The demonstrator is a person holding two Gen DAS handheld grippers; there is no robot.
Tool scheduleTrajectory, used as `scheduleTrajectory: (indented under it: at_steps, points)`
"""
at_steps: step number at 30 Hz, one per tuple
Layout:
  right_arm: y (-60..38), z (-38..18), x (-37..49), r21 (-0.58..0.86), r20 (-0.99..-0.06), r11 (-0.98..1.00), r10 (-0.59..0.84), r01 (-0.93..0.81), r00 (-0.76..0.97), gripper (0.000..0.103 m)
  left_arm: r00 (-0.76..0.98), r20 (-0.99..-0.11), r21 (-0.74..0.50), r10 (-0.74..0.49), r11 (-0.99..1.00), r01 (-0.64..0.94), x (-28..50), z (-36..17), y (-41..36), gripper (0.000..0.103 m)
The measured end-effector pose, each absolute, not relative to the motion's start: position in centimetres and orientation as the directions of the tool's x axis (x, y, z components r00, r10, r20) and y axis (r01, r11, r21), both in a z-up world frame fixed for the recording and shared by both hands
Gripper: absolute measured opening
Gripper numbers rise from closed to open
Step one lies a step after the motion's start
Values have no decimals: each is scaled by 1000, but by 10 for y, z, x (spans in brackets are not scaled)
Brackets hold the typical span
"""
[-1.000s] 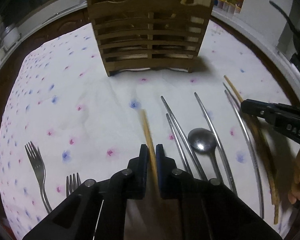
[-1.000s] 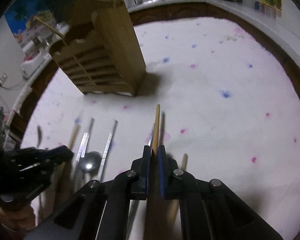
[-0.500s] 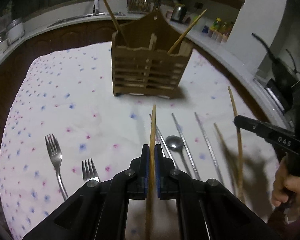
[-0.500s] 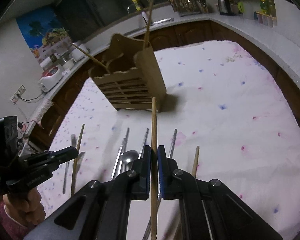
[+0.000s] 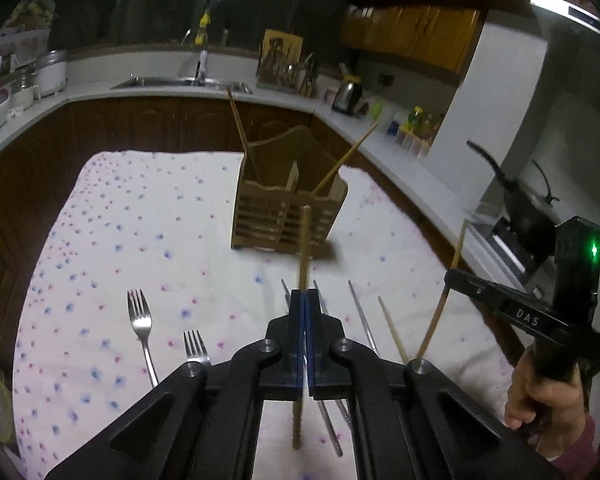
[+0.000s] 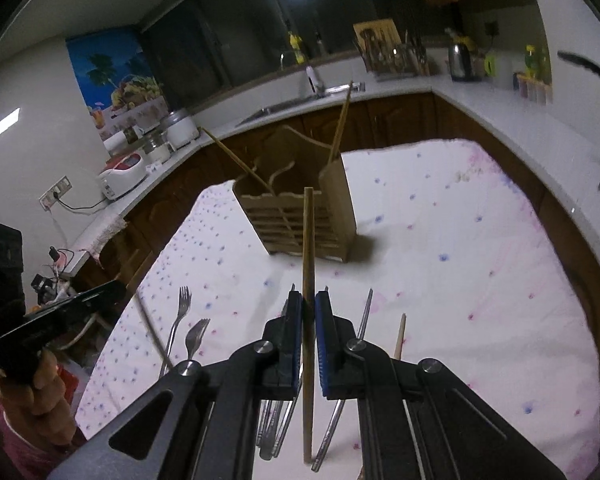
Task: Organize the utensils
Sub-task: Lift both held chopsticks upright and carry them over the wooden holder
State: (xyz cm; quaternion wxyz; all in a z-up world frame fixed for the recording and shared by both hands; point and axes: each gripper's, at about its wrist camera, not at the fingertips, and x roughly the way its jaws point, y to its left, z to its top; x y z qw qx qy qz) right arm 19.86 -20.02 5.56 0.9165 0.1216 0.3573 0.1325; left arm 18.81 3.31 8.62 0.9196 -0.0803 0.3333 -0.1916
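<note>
Left hand-held gripper (image 5: pixel 305 300): I see its jaws clamped on a wooden chopstick (image 5: pixel 303 248), which runs straight up between the pads and sticks out beyond both ends, its tip in line with the front of the holder.
Right hand-held gripper (image 6: pixel 309 304): I see it pinching a second wooden chopstick (image 6: pixel 308 240) the same way, upright between the blue pads, lower end hanging below the jaws.
Cross view: from the left camera I can see the right hand-held gripper off to the right with its chopstick slanting through the tip, a hand (image 5: pixel 548 396) wrapped round the grip. From the right camera the other hand-held gripper shows at far left, also in a hand (image 6: pixel 28 384).
Wooden holder (image 5: pixel 288 216): a slatted caddy standing on the cloth beyond both grippers, well apart from them. Two chopsticks already lean in it, one towards each side.
Cloth (image 5: pixel 140 232): white with small pink and blue flowers, spread over the counter.
Forks (image 5: pixel 140 320): two lying on the cloth left of the left hand-held gripper, tines pointing away from me, the nearer one partly hidden by the gripper body.
Metal chopsticks (image 6: pixel 364 316): several thin steel ones lie on the cloth below the grippers; I cannot count them cleanly.
Loose wooden chopstick (image 5: pixel 392 330): one lies on the cloth to the right of the metal ones.
Background: kitchen worktop with a sink (image 5: pixel 180 82) and a kettle (image 5: pixel 346 96).
</note>
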Motion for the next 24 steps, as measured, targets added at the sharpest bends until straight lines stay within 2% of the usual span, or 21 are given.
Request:
scheduleTrajectory:
  at_steps: [4, 11, 13, 15, 16, 20, 24]
  points:
    - [-197, 65, 194, 297, -608, 941, 320, -166, 727, 7, 715, -566, -275, -410, 912, 305, 174, 90, 39, 0]
    - [-200, 62, 195, 313, -605, 936, 329, -163, 726, 7, 656, -657, -282, -372, 928, 243, 205, 57, 37, 2]
    - [-203, 61, 194, 318, -603, 934, 332, -163, 726, 7, 626, -684, -295, -374, 927, 231, 221, 47, 33, 13]
    - [-206, 61, 195, 325, -601, 932, 335, -161, 726, 7, 612, -711, -278, -346, 938, 208, 239, 35, 27, 31]
    - [-207, 61, 195, 328, -600, 931, 337, -161, 726, 7, 598, -728, -269, -336, 942, 201, 248, 28, 24, 32]
    - [-214, 59, 198, 350, -593, 924, 346, -155, 727, 7, 537, -800, -198, -268, 962, 186, 291, -2, 0, 32]
    - [-220, 55, 200, 368, -592, 917, 358, -152, 722, 7, 475, -859, -122, -192, 977, 174, 327, -35, -20, 19]
